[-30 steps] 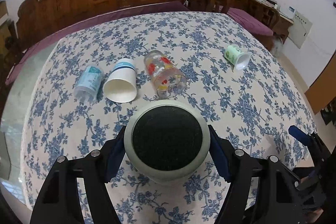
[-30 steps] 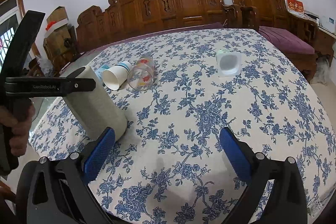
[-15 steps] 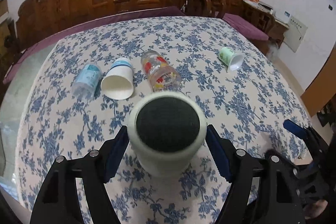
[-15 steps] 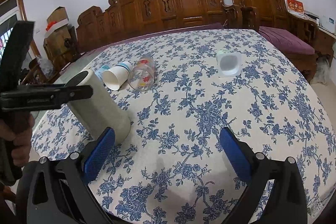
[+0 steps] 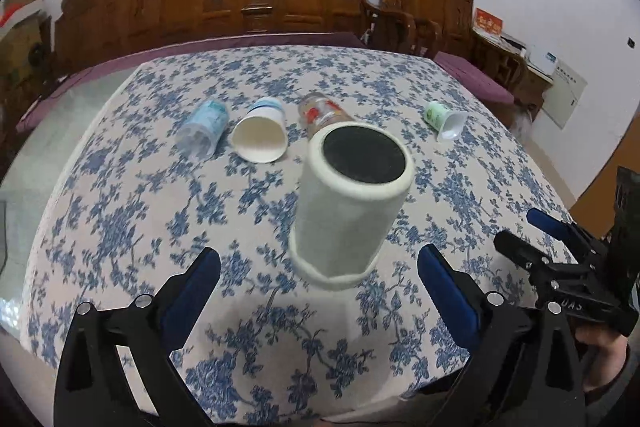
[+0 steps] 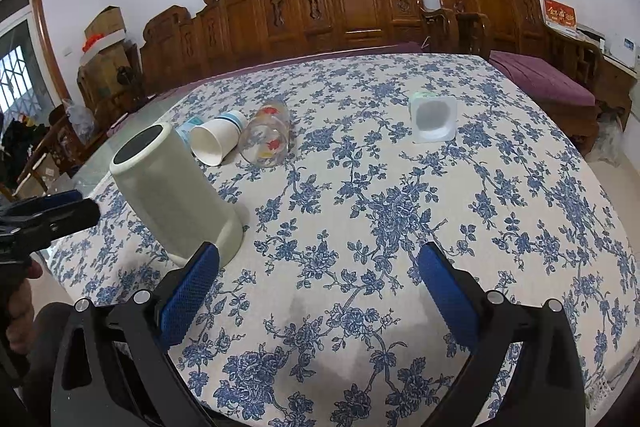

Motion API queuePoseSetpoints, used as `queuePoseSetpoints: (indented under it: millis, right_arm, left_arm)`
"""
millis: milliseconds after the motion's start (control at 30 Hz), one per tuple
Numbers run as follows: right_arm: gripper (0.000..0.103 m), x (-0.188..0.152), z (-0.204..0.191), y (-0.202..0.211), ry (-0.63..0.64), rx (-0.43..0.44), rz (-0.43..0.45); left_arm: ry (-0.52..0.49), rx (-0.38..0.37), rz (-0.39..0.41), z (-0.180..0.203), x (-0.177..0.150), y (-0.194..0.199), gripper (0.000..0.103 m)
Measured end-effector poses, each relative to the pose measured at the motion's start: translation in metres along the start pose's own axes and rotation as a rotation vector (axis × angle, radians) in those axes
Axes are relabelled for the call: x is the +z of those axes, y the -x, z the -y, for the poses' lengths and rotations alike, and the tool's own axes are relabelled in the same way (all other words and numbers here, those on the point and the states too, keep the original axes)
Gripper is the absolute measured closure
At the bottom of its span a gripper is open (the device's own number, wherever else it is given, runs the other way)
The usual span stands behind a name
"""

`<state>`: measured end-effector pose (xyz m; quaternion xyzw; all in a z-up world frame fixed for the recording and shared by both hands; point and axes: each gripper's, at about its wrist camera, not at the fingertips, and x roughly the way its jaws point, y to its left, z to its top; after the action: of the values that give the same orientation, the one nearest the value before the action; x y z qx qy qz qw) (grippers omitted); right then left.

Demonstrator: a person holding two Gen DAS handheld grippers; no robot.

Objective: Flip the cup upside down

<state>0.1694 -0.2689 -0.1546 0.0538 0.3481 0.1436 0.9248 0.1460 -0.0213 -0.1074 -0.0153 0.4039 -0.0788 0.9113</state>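
The pale cup [image 5: 344, 211] stands mouth-down on the floral surface [image 5: 120, 227] at the centre of the left wrist frame, its dark base facing up. The left gripper [image 5: 318, 279] sits spread wide below it, touching nothing. The right gripper [image 6: 318, 279] is also apart and empty, with the cup [image 6: 176, 195] at its left. Beyond lie a paper cup [image 5: 260, 139] and a glass [image 6: 266, 139] on their sides.

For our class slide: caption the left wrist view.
Open left gripper behind a cream cup standing upside down on the floral tablecloth.

Pale, perhaps greenish cup [image 5: 352, 203] with black base; blue-flowered tablecloth [image 5: 460, 187].
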Motion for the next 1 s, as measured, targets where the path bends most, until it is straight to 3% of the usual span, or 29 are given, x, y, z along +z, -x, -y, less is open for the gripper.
queuePoseSetpoints:
  millis: [167,500,1000]
  right_arm:
    - [0.003,0.002,-0.006,0.006,-0.003,0.007,-0.002]
    - [0.003,0.005,-0.038,0.037,0.038,0.021,0.011]
    - [0.003,-0.001,-0.072,0.101,0.073,0.015,0.096]
  left_arm:
    - [-0.001,0.065,0.022,-0.006,-0.009,0.013,0.008]
    - [0.051,0.077,0.07,-0.022,-0.02,0.054,0.008]
    - [0.02,0.11,0.175,-0.007,-0.046,0.115,0.008]
